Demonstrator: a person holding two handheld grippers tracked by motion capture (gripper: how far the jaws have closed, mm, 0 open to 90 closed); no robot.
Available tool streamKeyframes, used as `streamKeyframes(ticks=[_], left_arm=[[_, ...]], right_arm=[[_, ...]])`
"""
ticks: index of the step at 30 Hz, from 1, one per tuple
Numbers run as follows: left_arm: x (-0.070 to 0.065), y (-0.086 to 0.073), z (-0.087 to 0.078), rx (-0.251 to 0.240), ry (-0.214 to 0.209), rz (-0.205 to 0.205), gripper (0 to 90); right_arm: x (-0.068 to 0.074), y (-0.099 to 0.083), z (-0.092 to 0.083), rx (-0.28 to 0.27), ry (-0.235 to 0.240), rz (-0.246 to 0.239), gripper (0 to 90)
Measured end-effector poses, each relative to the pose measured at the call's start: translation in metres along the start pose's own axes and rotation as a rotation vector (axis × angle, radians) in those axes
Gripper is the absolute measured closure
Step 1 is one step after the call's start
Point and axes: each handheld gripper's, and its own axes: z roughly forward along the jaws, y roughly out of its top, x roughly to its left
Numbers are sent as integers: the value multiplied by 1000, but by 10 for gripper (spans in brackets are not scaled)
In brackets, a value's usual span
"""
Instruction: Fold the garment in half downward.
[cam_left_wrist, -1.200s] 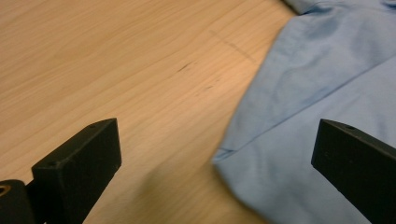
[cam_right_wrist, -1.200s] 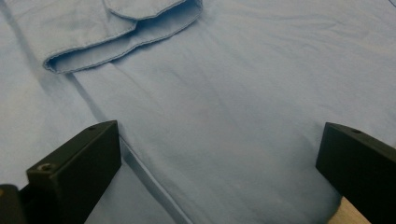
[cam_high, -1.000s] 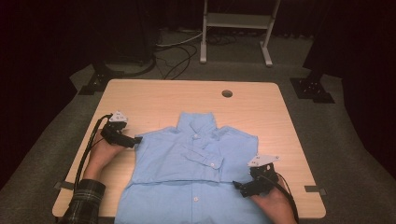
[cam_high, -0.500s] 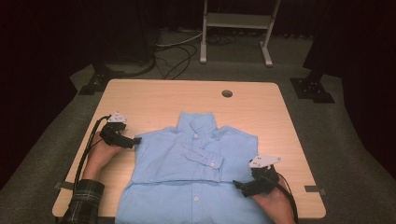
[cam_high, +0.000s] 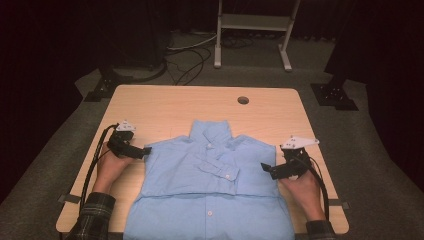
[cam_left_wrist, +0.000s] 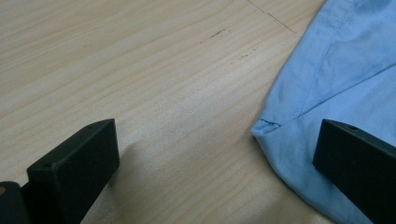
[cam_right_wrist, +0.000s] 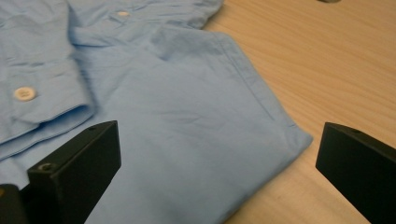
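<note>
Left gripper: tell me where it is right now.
In the high view the left gripper sits at the table's left side, jaws open at the folded left edge of the blue shirt, level with the right gripper across it.

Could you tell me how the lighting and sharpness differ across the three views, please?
High view: the table and blue shirt are lit, the surrounding room falls off to near black, and the picture is soft. Left gripper view: even light, crisp wood grain, a faint shadow beside one jaw. Right gripper view: the shirt's weave and button are sharp, without glare.
</note>
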Motion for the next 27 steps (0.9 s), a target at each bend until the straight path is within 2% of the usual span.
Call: streamKeyframes(ticks=[2, 5, 7, 13, 15, 17, 21, 23, 27], left_arm=[[0, 0, 0, 1, -2, 0, 0], [0, 0, 0, 1, -6, 4, 0], [1, 1, 0, 2, -9, 6, 0], [1, 1, 1, 2, -14, 13, 0], [1, 1, 1, 2, -14, 13, 0], [1, 1, 1, 2, -14, 13, 0], [1, 1, 1, 2, -15, 13, 0], [1, 1, 1, 2, -15, 13, 0], [1, 1, 1, 2, -15, 13, 0]], right_arm=[[-13, 5, 7, 29, 11, 22, 0], [-27, 9, 18, 33, 12, 24, 0], [-36, 9, 24, 21, -7, 17, 14], [-56, -1, 34, -12, -34, 41, 93], [-59, -4, 35, -29, -28, 59, 163], [-61, -7, 37, -13, -39, 62, 226], [-62, -12, 43, 30, -39, 72, 294], [-62, -13, 44, 30, -34, 79, 308], [-64, -13, 44, 19, -23, 96, 420]])
